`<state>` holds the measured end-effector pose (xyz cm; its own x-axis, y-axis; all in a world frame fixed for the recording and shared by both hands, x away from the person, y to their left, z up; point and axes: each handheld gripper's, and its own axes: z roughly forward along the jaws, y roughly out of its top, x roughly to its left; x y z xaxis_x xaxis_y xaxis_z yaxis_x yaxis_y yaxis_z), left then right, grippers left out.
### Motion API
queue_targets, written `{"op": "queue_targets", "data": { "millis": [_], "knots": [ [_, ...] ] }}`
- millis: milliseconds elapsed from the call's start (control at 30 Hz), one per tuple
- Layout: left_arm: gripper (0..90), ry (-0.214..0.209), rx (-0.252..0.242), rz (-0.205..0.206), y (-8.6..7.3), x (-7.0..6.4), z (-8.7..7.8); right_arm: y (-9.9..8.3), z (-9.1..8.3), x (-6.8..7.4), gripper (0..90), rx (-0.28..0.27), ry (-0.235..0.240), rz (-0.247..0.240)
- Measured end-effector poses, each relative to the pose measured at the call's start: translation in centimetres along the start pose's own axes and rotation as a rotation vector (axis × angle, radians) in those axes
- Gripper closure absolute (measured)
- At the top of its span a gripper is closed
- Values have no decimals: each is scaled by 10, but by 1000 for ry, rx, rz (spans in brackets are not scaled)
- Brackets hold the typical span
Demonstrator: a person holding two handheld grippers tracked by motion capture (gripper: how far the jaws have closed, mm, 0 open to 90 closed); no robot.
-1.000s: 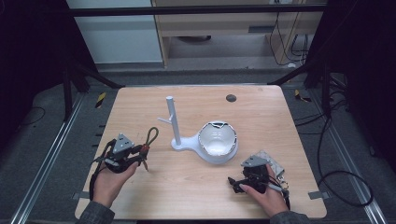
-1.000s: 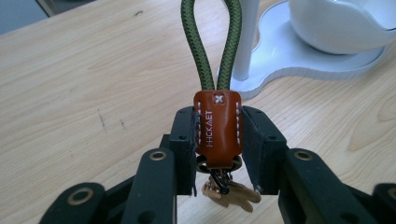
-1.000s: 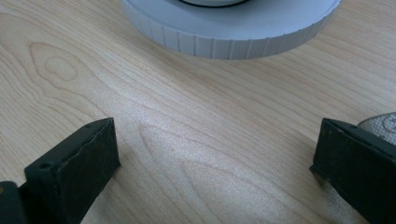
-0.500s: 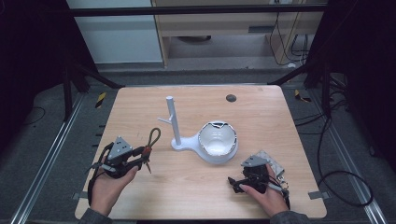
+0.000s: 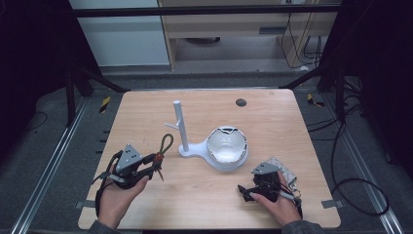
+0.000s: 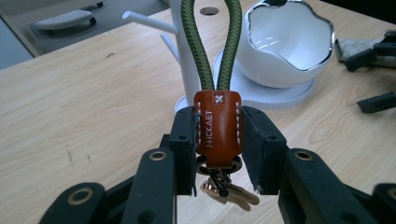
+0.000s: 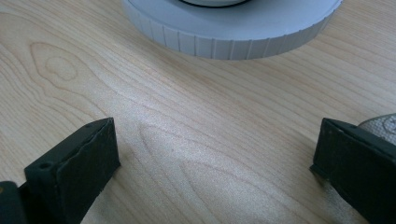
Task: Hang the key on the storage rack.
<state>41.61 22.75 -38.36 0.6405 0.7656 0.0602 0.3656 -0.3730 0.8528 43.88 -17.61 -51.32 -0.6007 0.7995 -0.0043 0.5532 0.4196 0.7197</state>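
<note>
My left gripper (image 5: 155, 161) is shut on a keychain (image 6: 218, 122): its brown leather tag sits between the jaws, a green cord loop (image 5: 166, 143) sticks out ahead, and a ring with keys (image 6: 229, 191) hangs below. The loop points toward a white stand (image 5: 178, 124) with a peg, whose base carries a white bowl (image 5: 227, 146). My right gripper (image 5: 244, 191) rests low on the table near the front right, open and holding nothing, and in the right gripper view its jaws stand wide apart facing the stand's ribbed base (image 7: 233, 37).
The wooden table (image 5: 272, 122) has a small dark hole (image 5: 240, 102) near its far edge. A grey cloth-like pad (image 5: 285, 171) lies under the right hand. Dark frame posts and cables surround the table.
The left gripper with the keychain has drifted slightly toward the near edge and turned a little. The right gripper has stayed where it was.
</note>
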Motion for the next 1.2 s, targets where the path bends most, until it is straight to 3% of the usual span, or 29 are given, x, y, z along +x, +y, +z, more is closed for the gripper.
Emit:
{"op": "queue_targets", "data": {
  "millis": [933,1200],
  "knots": [
    [661,-12,-87,6,22,-17,-3,0,0,0,3,0,0,0],
    [661,-10,-98,-29,27,-10,3,0,0,0,3,0,0,0]
  ]
}}
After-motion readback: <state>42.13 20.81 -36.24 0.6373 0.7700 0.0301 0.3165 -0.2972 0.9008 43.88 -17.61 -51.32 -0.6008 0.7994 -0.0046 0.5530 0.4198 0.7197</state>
